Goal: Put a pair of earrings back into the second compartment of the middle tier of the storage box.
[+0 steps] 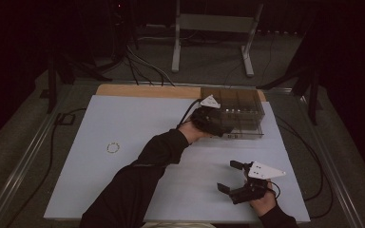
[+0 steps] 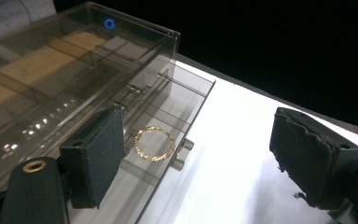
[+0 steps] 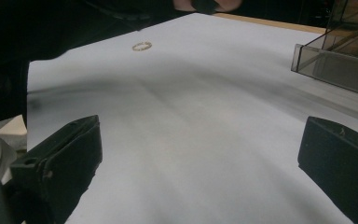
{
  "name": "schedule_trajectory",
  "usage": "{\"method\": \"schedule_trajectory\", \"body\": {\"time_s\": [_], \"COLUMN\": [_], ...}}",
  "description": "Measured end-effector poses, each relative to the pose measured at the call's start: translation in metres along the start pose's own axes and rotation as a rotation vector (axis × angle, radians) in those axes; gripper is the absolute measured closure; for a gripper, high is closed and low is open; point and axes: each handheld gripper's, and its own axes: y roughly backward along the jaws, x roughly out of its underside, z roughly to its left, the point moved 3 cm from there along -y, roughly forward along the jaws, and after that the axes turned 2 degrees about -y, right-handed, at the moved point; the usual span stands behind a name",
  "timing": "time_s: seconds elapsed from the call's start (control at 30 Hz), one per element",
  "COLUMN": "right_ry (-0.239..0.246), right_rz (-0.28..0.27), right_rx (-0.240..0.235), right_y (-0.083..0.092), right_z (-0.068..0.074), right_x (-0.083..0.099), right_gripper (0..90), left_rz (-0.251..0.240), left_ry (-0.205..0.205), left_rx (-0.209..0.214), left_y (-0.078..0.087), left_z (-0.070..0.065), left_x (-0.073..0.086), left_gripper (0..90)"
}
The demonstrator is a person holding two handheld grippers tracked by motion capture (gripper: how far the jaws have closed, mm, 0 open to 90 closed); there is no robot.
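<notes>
White sheeting covers the worktop (image 1: 123,190), with a strip of bare wood showing along its far edge. Toward the far right of the worktop stands a smoke-tinted clear plastic box (image 1: 237,107) divided into compartments, with a shallow drawer (image 2: 168,140) pulled out at its base. The left claw (image 1: 218,124) is positioned at the front of this box, the person's dark sleeve (image 1: 138,180) reaching diagonally across the worktop to it. The left claw's jaws stand wide apart and grip nothing; a gold ring (image 2: 154,143) lies flat on the floor of the open drawer between them, just beside the left-hand pad in the left gripper view and clear of both pads. The right claw (image 1: 235,176) is positioned over the near right part of the worktop, well apart from the box, with its jaws spread wide and nothing between them. A second gold ring (image 1: 113,147) lies flat on the white sheeting at the left of the worktop, well apart from both claws and from the box.
</notes>
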Motion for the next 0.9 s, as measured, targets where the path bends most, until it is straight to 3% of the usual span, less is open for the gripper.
{"method": "schedule_trajectory", "body": {"time_s": [0.23, 0.33, 0.47, 0.73, 0.9], "right_ry": [0.001, -0.002, 0.000, -0.002, -0.003], "right_rz": [0.002, -0.001, -0.001, -0.003, 0.000], "right_rx": [0.003, 0.003, 0.006, 0.005, 0.009], "right_y": [0.000, 0.000, 0.000, 0.000, -0.001], "right_z": [0.000, 0.000, -0.001, -0.001, -0.001], "right_x": [0.000, 0.000, 0.000, 0.000, 0.000], "right_gripper": [0.0, 0.0, 0.0, 0.0, 0.0], "left_rz": [-0.004, 0.002, -0.006, -0.049, -0.034], "left_ry": [0.020, 0.019, 0.042, 0.070, 0.067], "left_rx": [0.013, -0.001, -0.003, -0.039, -0.060], "left_y": [0.021, 0.027, 0.036, 0.066, 0.080], "left_z": [0.001, 0.001, 0.004, 0.012, 0.016], "left_x": [0.005, 0.010, 0.017, 0.029, 0.042], "left_gripper": [11.4, 10.6, 3.1, 1.3, 0.9]}}
